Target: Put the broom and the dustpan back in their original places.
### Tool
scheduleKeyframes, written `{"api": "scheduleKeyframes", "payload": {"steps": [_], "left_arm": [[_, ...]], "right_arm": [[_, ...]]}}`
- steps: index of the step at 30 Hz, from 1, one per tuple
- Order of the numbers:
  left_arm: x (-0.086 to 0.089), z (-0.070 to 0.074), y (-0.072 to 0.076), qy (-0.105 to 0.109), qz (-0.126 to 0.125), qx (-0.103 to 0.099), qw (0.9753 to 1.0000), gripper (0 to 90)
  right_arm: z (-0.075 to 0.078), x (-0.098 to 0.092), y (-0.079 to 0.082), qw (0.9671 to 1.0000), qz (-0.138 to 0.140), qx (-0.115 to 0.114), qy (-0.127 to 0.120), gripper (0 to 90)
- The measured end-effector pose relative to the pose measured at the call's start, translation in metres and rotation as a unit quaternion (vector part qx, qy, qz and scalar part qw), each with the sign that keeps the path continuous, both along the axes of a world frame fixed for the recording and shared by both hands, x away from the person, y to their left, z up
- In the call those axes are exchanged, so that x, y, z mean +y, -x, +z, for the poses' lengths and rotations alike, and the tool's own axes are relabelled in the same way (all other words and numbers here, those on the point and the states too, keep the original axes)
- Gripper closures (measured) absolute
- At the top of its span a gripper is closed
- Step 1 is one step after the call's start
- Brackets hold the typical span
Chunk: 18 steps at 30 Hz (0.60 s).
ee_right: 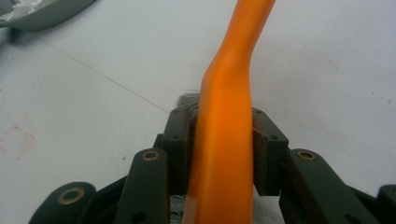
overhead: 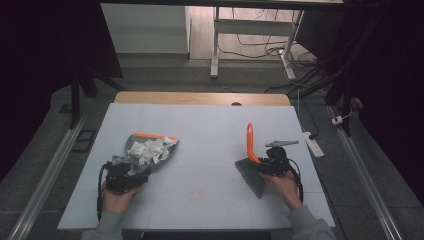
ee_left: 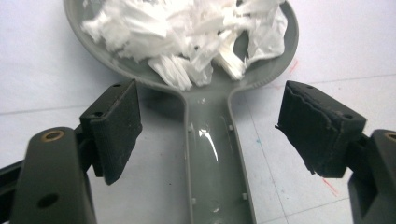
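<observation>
A grey dustpan (overhead: pixel 134 145) with an orange front lip lies at the table's left, heaped with white paper scraps (overhead: pixel 149 151). My left gripper (overhead: pixel 131 170) stands open at its near end. In the left gripper view the pads (ee_left: pixel 116 123) flank the dustpan's grey handle (ee_left: pixel 212 158) without touching it, and the paper scraps (ee_left: pixel 187 32) lie just ahead. At the right, my right gripper (overhead: pixel 270 164) is shut on the orange handle (overhead: pixel 249 140) of a brush, whose grey bristles (overhead: pixel 252 179) rest on the table. In the right gripper view the orange handle (ee_right: pixel 224 116) is clamped between both jaws of the right gripper (ee_right: pixel 223 140).
A white mat (overhead: pixel 210 150) covers the table, with a strip of bare wood (overhead: pixel 200 98) at the far edge. A white power strip (overhead: pixel 313 145) lies off the table's right side. Desk legs and cables stand on the floor beyond. The dustpan's edge (ee_right: pixel 42 14) shows far off.
</observation>
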<state>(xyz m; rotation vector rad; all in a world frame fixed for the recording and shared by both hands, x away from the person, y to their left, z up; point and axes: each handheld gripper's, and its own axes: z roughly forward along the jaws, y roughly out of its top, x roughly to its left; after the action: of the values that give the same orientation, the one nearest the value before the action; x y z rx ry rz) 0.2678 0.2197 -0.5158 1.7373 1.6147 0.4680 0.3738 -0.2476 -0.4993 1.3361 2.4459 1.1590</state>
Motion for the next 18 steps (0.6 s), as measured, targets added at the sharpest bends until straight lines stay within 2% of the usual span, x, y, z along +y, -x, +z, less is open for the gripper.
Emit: {"api": "scheduleKeyframes", "payload": {"steps": [4,8,13,15,18], "left_arm": [[0.002,0.002,0.002,0.000,-0.001,-0.006,1.0000,22.3],[0.003,0.006,0.005,0.005,-0.012,-0.015,0.9998,22.4],[0.003,0.009,0.009,-0.004,-0.042,-0.019,0.9989,22.5],[0.004,0.009,0.010,-0.004,-0.052,-0.019,0.9984,22.6],[0.005,0.009,0.011,-0.006,-0.058,-0.021,0.9981,22.6]], "right_arm": [[-0.001,-0.001,-0.002,0.9998,-0.004,-0.004,0.018,59.3],[-0.003,-0.004,-0.006,0.9995,-0.015,0.009,0.025,55.9],[-0.007,-0.006,-0.009,0.9983,-0.028,0.013,0.049,51.0],[-0.006,-0.006,-0.009,0.9968,-0.036,0.001,0.072,50.9],[-0.004,-0.009,-0.009,0.9975,-0.038,0.002,0.059,54.0]]}}
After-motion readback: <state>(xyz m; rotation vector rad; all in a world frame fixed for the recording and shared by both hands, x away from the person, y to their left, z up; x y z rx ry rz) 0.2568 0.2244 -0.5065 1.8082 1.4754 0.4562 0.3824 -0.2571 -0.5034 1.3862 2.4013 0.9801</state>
